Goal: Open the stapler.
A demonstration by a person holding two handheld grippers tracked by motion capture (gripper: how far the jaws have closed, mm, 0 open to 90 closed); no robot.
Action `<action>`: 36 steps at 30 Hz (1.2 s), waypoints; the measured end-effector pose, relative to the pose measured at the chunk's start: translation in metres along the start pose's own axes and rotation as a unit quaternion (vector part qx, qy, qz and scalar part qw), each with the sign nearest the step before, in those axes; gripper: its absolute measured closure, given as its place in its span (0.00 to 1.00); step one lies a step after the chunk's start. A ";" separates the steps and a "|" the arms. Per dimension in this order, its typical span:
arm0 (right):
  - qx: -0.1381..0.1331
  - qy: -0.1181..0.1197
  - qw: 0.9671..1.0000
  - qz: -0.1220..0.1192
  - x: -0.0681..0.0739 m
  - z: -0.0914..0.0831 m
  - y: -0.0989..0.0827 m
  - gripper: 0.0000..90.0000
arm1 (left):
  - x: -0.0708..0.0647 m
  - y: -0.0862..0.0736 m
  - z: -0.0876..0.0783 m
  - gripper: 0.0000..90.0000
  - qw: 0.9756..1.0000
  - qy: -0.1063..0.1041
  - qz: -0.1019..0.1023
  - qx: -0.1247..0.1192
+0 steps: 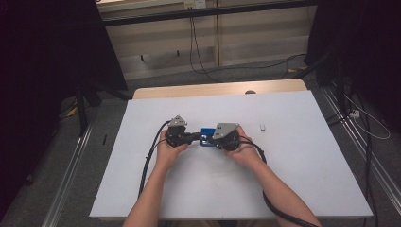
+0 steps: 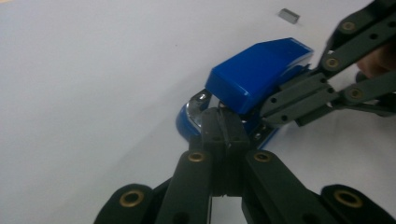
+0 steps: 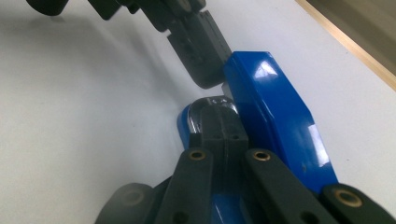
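A blue stapler [image 1: 206, 132] lies on the white table between my two grippers, its blue lid [image 2: 257, 72] raised off the metal magazine [image 2: 198, 103]. My left gripper [image 2: 224, 116] is shut, and its tips touch the front of the magazine just under the lid. The right gripper [image 3: 220, 114] is also shut; it lies along the stapler with its tips on the metal part beside the lid [image 3: 275, 112]. In the high view the left gripper [image 1: 197, 137] and right gripper [image 1: 209, 140] meet tip to tip at the stapler. I see nothing pinched between either pair of jaws.
A small grey block [image 1: 263, 126], also in the left gripper view [image 2: 288, 15], lies on the table to the stapler's right. The white table sheet [image 1: 293, 179] spreads wide on all sides. A wooden edge [image 1: 217, 89] runs along the back. Cables trail from both grippers.
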State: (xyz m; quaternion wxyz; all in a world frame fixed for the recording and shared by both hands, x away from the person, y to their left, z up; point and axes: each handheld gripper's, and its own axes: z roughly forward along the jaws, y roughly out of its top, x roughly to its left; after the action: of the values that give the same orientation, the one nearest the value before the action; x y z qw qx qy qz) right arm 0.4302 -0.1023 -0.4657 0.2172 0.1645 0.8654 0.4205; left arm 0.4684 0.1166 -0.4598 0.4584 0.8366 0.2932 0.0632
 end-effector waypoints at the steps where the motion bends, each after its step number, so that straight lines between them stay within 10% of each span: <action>1: 0.000 -0.001 1.000 0.000 0.000 0.000 0.000 1.00 | 0.000 0.000 0.001 1.00 1.000 0.001 0.003 0.003; 16: -0.006 0.007 1.000 0.007 0.000 0.001 -0.001 1.00 | 0.003 0.001 -0.001 1.00 1.000 -0.010 -0.022 -0.014; 20: -0.005 0.006 1.000 0.004 0.000 0.001 -0.001 1.00 | 0.003 0.010 -0.015 1.00 0.994 -0.036 -0.049 -0.093; 22: -0.003 0.007 1.000 0.001 0.000 0.001 0.000 1.00 | -0.006 0.021 -0.015 1.00 0.999 -0.010 -0.008 -0.052; 28: 0.001 0.009 1.000 0.000 0.000 0.001 0.001 1.00 | -0.002 0.018 -0.016 1.00 0.999 0.005 -0.014 -0.045; 33: -0.001 0.007 1.000 -0.004 0.000 0.001 0.001 1.00 | 0.006 0.005 -0.009 1.00 0.999 0.012 -0.003 0.031; 36: 0.002 0.008 1.000 -0.005 0.000 0.001 0.001 1.00 | 0.002 0.005 -0.002 1.00 0.999 0.000 0.010 0.038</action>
State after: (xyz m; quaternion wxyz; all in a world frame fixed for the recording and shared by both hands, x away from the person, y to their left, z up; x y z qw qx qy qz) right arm 0.4309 -0.1013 -0.4651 0.2122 0.1574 0.8686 0.4193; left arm 0.4717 0.1172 -0.4547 0.4257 0.8563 0.2868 0.0570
